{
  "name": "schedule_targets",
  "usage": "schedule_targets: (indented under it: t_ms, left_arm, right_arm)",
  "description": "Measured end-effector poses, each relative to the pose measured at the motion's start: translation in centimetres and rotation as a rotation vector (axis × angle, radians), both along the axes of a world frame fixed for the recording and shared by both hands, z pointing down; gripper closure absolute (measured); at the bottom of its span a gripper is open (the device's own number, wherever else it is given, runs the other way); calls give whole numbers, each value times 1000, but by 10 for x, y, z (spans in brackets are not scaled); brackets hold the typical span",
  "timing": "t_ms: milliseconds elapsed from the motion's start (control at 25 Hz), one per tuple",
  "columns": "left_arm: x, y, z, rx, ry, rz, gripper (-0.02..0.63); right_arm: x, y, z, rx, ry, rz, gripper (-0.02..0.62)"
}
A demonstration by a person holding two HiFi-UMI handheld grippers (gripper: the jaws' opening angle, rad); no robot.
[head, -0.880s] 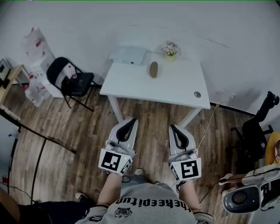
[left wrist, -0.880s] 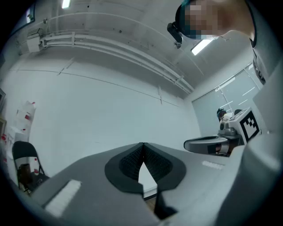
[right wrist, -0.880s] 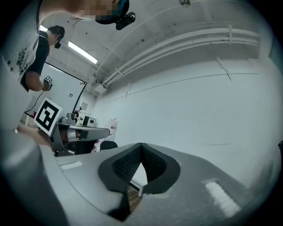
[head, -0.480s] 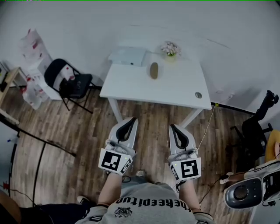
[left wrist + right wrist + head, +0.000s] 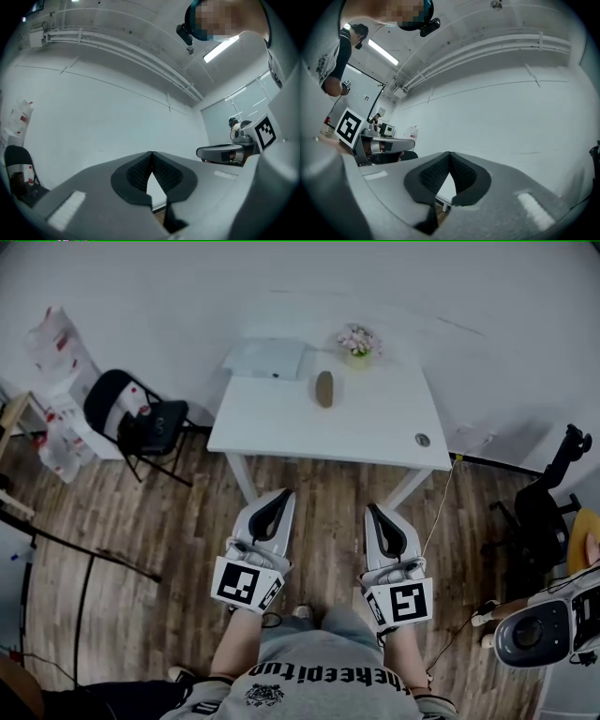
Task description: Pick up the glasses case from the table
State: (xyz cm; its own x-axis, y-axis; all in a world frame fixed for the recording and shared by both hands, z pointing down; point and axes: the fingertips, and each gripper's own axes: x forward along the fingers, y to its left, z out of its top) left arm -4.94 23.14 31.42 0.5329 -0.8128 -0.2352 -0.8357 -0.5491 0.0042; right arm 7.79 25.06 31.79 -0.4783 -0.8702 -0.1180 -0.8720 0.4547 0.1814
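Observation:
A small brown oval glasses case [image 5: 324,388] lies on the far part of a white table [image 5: 281,423] in the head view. My left gripper [image 5: 282,496] and right gripper [image 5: 371,511] hang side by side over the wood floor, well short of the table's near edge. Both are shut with nothing between their jaws. In the left gripper view the left gripper's [image 5: 150,153] dark pads meet at their tips. The right gripper view shows the right gripper [image 5: 449,153] with its pads joined the same way. The case is hidden in both gripper views.
On the table's far side stand a small pot of flowers [image 5: 357,342], a white flat box [image 5: 264,358] and a small round disc [image 5: 423,440]. A black folding chair [image 5: 131,423] stands left of the table. A cable [image 5: 441,512] runs down at its right, near black equipment [image 5: 542,512].
The head view has shifted slightly, so the table and chair sit a little further left. Both grippers keep their place and stay shut.

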Motion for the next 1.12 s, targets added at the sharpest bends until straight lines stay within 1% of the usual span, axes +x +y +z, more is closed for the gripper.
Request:
schedule_targets:
  t_ms: [160,280,560,1120]
  left_arm:
    - [4,-10,0,-11,2,16,591]
    - [5,-17,0,-15,2,16,591]
    - [10,-41,-2,-12,-14,1,591]
    - [31,-113,-10,1,0,-53,591]
  right_arm:
    - [7,-11,2,-24,-9,24,592]
    - [7,-19,2,-29,-3,15,592]
    - [11,-45,2,-32,-8,0,592]
    - [34,-123,-4,-26,-8,-44,592]
